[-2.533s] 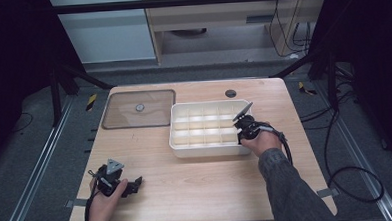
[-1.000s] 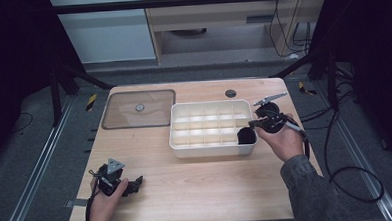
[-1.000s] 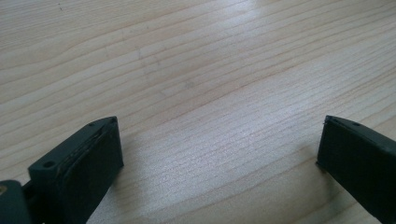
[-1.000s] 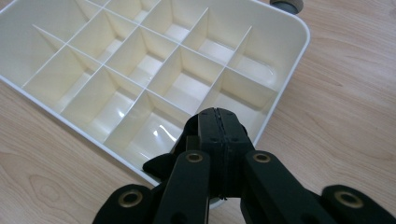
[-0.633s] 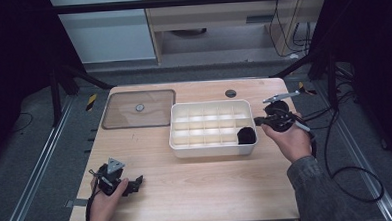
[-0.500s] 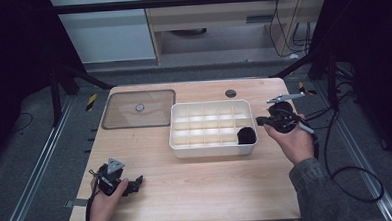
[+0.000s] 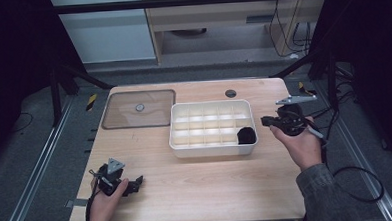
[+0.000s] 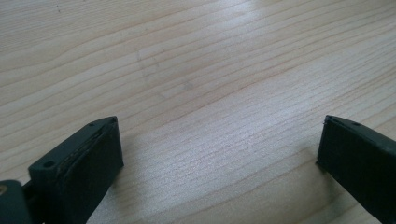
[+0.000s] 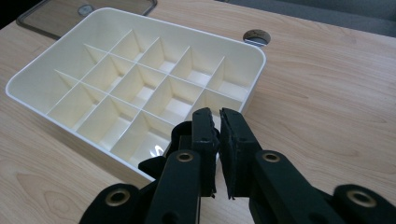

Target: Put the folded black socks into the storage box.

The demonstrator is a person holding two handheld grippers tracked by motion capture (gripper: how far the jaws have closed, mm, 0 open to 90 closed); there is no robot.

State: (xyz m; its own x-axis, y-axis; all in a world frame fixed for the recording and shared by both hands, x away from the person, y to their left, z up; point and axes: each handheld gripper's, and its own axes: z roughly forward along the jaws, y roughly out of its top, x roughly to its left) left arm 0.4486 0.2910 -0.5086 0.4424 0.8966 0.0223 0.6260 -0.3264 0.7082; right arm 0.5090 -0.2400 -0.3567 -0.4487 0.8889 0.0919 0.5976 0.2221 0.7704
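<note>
- High view: the right gripper [image 7: 266, 120] has its fingers drawn almost together with nothing between them; they have just been parting slightly. It hangs over the table [image 7: 197, 190] just beyond the right end of the white divided tray [image 7: 213, 149], apart from its wall, pointing left toward it. A black object [image 7: 245, 136] lies in the tray's front right compartment. The left gripper [image 7: 136, 182] rests on the table near the front left corner, its fingers spread with nothing between them. A clear lid [image 7: 156, 112] lies flat to the left of the tray, near it.
- Left gripper view: the two black fingers [image 8: 93, 158] stand wide apart, low over bare wood, holding nothing.
- Right gripper view: the fingers [image 9: 205, 135] sit nearly closed, a thin slit between the pads, and empty. Just past them lies the tray, its near corner partly hidden by the gripper; the black object [image 9: 180, 134] peeks out behind the left finger in that corner compartment. The other compartments that show are empty.
</note>
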